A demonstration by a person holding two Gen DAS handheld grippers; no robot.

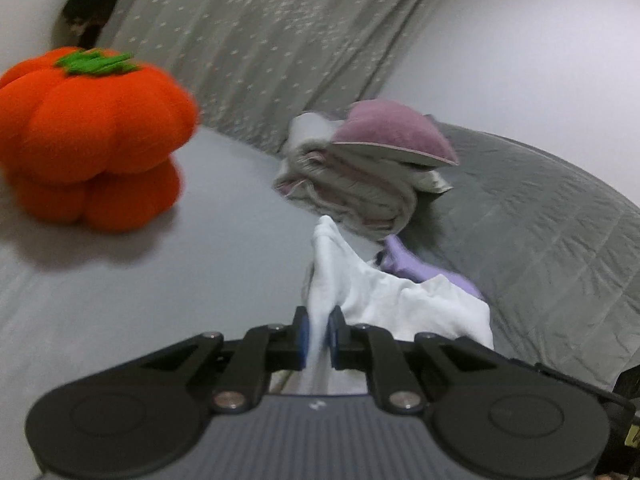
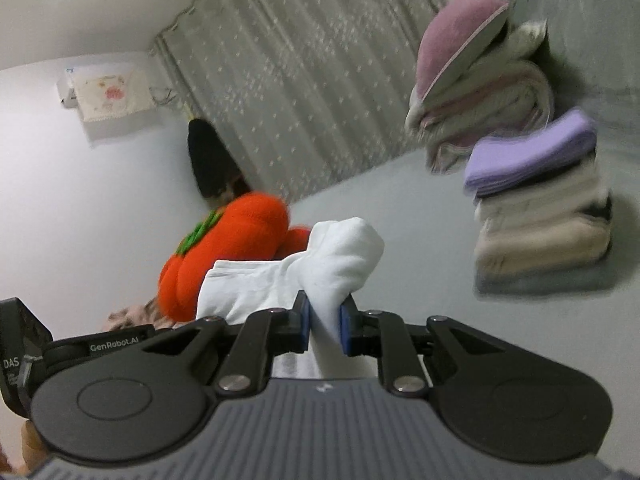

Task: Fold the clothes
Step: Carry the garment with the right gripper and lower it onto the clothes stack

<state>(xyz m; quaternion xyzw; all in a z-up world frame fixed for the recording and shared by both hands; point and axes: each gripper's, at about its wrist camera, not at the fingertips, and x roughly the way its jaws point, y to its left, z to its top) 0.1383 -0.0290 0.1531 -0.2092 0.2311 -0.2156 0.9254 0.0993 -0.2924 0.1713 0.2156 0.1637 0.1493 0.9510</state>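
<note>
Both grippers, left (image 1: 319, 330) and right (image 2: 325, 322), are clamped on a white garment (image 2: 280, 276), held bunched above the bed (image 1: 120, 280). A folded stack (image 2: 540, 216) sits nearby (purple on top), so some folding looks finished; this piece seems mid-fold or being carried over.

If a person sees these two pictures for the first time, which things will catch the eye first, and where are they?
The bright orange pumpkin cushion stands out first, lying on the grey bed at the left of the left wrist view. Next comes the white garment, pinched by both the left gripper and the right gripper. Behind it sits a stack of folded clothes with a lilac piece on top.
</note>
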